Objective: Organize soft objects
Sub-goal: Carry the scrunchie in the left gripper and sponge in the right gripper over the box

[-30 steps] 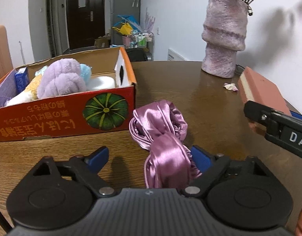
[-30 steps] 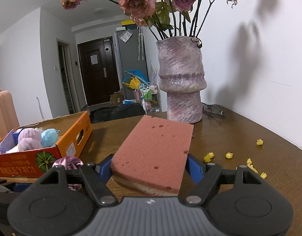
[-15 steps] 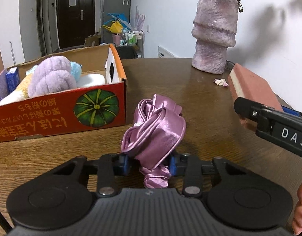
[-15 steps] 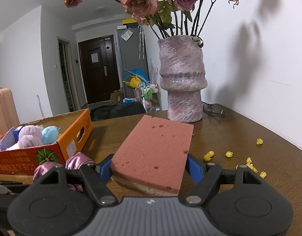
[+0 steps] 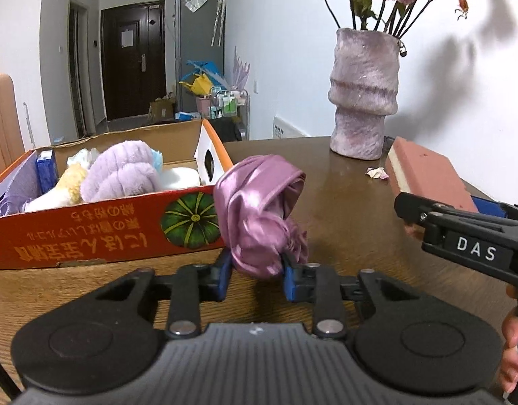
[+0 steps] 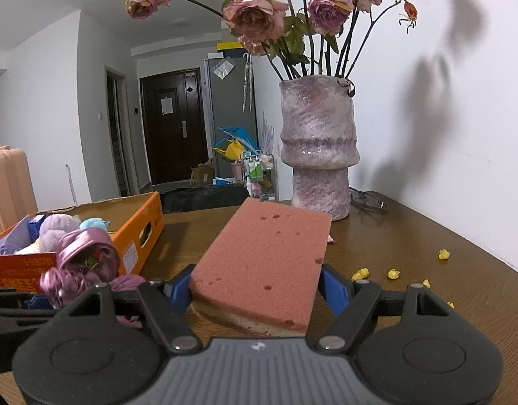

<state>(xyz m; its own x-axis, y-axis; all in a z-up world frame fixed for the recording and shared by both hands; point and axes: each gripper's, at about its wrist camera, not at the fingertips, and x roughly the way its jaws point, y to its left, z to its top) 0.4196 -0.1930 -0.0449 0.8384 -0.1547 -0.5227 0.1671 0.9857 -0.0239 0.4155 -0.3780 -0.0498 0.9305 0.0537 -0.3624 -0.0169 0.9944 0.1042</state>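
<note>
- The purple satin cloth [image 5: 259,216] is bunched between the blue pads of the left gripper [image 5: 257,270], which is pressed together on its lower folds. The rest of the fabric stands up in a loose knot above the jaws. It looks lifted clear of the table [image 5: 339,195], probably so it can go over a wall instead of being dragged.
- The cloth hangs just in front of the orange cardboard box [image 5: 100,229], at its near corner by the pumpkin print. The box reads as the collecting place, so holding the cloth high at that wall suits a drop inside.
- Inside the box lie other soft things, among them a lilac plush knot [image 5: 120,175] and a yellow plush piece [image 5: 70,182]. There seems to be free room toward the box's far side.
- To the right of the box, the pink sponge [image 6: 265,260] lies between the blue fingers of the right gripper [image 6: 259,290]. The left pad meets its edge. Whether the right pad truly presses it I cannot tell, though the sponge's far end seems off the table, which suggests a grip.
- Farther right of the box stands the purple vase [image 6: 318,148] of dried roses, with yellow petals [image 6: 393,273] scattered on the wood. None of these belong to the sorting.
</note>
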